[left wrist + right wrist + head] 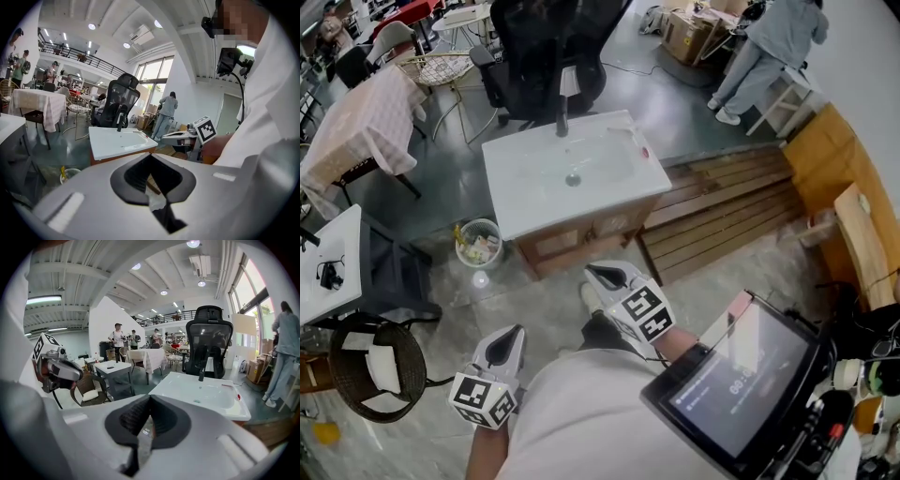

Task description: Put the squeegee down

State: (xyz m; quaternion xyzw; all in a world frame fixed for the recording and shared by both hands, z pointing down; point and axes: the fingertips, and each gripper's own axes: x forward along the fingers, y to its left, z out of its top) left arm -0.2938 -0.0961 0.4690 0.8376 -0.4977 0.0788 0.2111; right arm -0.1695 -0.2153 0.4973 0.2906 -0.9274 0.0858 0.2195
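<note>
Squeegee (pixel 639 148), as far as it can be made out, is the thin pale strip with a red end lying on the right edge of the washbasin (pixel 511 187), far from both claws. It is too small in the head view to be sure of its shape. The left gripper view shows it only as a faint line on the basin top. The right gripper view gives the red end (pixel 238 397) more plainly, at the right of the bowl.

At the near left a wicker chair (pixel 370 370) is partly cut off by the frame. A small bin (pixel 478 242) stands on the floor just beside the washbasin's left corner, and what is in it is hard to tell. The left gripper (pixel 517 328) has its jaws together with nothing between them, and its own view (pixel 150 155) shows the same. A dark tap (pixel 562 117) stands at the far edge of the basin, with a black office chair (pixel 544 56) behind it. The right gripper (pixel 591 270) is likewise closed and empty, as its own view (pixel 149 398) confirms. Wooden slats (pixel 722 211) lie right of the basin. At the far right a person (pixel 769 47) is cut off by the top edge. A tilted screen (pixel 741 375) hides the near right floor.
</note>
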